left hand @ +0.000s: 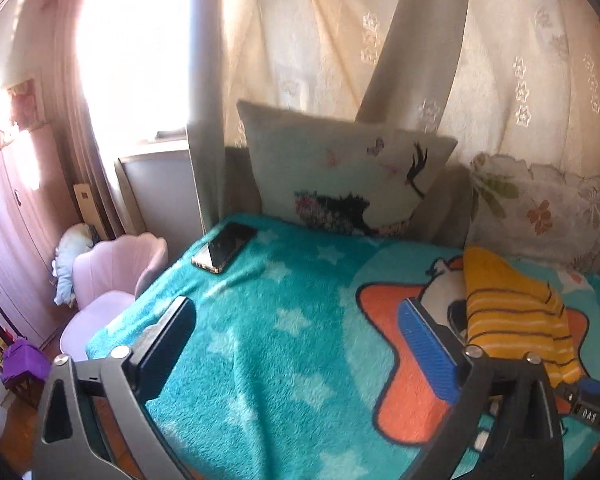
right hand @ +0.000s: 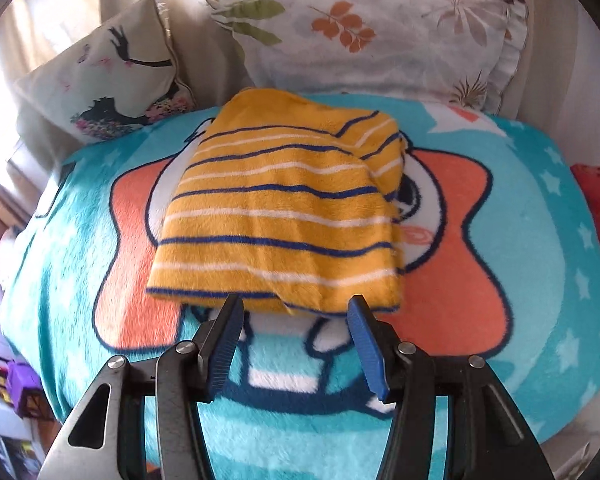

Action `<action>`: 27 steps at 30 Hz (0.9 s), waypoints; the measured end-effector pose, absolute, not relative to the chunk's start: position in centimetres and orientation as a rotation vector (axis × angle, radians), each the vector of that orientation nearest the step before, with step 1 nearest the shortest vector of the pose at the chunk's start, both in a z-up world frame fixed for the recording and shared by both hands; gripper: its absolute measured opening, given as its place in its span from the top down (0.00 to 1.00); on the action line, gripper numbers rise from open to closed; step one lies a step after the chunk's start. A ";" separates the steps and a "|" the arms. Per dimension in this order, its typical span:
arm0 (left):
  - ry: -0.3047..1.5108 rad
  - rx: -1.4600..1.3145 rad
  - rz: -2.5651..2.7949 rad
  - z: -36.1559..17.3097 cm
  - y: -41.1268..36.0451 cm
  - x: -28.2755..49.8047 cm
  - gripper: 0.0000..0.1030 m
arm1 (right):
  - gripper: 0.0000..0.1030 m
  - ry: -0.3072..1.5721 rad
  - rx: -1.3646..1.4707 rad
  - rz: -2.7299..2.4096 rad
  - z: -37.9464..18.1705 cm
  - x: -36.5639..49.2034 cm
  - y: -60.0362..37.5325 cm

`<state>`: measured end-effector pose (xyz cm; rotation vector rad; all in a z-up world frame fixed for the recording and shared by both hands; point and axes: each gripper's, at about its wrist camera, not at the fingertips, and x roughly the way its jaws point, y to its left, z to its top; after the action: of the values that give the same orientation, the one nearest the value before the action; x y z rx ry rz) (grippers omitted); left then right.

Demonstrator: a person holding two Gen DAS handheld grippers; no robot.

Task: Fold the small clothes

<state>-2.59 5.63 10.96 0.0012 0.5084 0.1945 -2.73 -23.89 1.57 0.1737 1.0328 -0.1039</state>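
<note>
A small yellow garment (right hand: 284, 208) with blue and white stripes lies folded on the teal cartoon blanket (right hand: 80, 240). My right gripper (right hand: 294, 308) is open, its fingertips at the garment's near hem, nothing between them. In the left wrist view the same garment (left hand: 516, 312) lies at the right. My left gripper (left hand: 296, 312) is open and empty above the blanket (left hand: 260, 340), to the left of the garment. Part of the right gripper shows at the lower right edge there.
A phone (left hand: 225, 247) lies on the blanket's far left corner. Two pillows (right hand: 112, 76) (right hand: 372, 36) lean against the curtain at the back. A pink chair (left hand: 112, 288) stands beside the bed at left. A red item (right hand: 598, 196) lies at the right edge.
</note>
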 end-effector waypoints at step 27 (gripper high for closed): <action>0.913 0.120 -0.092 4.6 -6.0 -1.3 0.00 | 0.38 1.042 0.099 -0.018 1.0 -3.4 -24.7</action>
<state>-1.32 -5.98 4.56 0.1201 0.9131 -0.0923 -3.41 -24.74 0.96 0.0988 1.0420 -0.0184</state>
